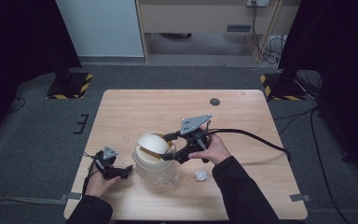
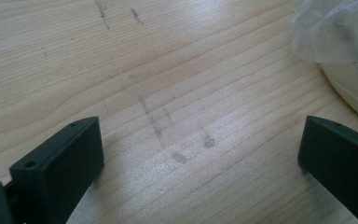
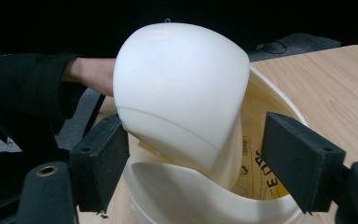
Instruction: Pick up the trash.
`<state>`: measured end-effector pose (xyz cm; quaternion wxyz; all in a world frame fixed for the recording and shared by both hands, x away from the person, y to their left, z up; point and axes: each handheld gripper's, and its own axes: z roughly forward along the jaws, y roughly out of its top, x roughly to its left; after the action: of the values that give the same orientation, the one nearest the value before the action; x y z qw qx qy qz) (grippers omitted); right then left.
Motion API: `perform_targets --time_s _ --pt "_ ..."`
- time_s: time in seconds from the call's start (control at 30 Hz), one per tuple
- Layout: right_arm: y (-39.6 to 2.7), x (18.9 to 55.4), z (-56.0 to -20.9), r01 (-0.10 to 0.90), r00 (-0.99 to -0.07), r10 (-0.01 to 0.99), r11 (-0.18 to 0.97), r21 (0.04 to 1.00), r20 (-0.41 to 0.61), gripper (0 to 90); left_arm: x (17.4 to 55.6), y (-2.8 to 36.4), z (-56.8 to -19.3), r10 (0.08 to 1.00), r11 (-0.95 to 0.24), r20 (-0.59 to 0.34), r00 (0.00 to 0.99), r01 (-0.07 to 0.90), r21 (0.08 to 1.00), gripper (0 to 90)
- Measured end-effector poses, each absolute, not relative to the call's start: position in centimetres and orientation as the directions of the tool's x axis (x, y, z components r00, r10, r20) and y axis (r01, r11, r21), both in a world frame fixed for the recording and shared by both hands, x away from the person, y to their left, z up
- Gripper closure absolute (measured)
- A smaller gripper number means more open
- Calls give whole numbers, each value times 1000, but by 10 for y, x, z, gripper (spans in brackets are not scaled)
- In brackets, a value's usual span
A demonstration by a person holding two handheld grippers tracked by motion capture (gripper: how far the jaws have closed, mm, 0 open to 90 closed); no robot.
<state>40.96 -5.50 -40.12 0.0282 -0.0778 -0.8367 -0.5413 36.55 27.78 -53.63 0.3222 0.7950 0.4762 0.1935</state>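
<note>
Cream bowl (image 3: 182,93) tilted in the mouth of the round white container (image 3: 279,116) mid-table, between the right gripper (image 1: 168,146) jaws (left jaw at the bowl's edge, right jaw apart from it). Left gripper (image 2: 200,158) released, jaws spread over bare table (image 2: 168,60) beside the container. Crumpled paper ball (image 1: 201,175) near the right hand.

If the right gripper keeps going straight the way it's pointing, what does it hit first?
Most likely the white swing lid of the small bin: it sits dead ahead between the right gripper's open jaws, though the exact gap is hard to judge.
</note>
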Motion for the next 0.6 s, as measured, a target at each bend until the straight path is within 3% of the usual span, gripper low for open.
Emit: perform_targets --time_s 0.33,0.6 --pt "-81 404 -380 133 -987 129 357 924 92 259 365 278 -536 883 -337 1 470 633 697 0" --pt "-127 400 -378 169 -945 322 334 927 56 258 365 277 -536 885 -334 0 466 634 697 0"
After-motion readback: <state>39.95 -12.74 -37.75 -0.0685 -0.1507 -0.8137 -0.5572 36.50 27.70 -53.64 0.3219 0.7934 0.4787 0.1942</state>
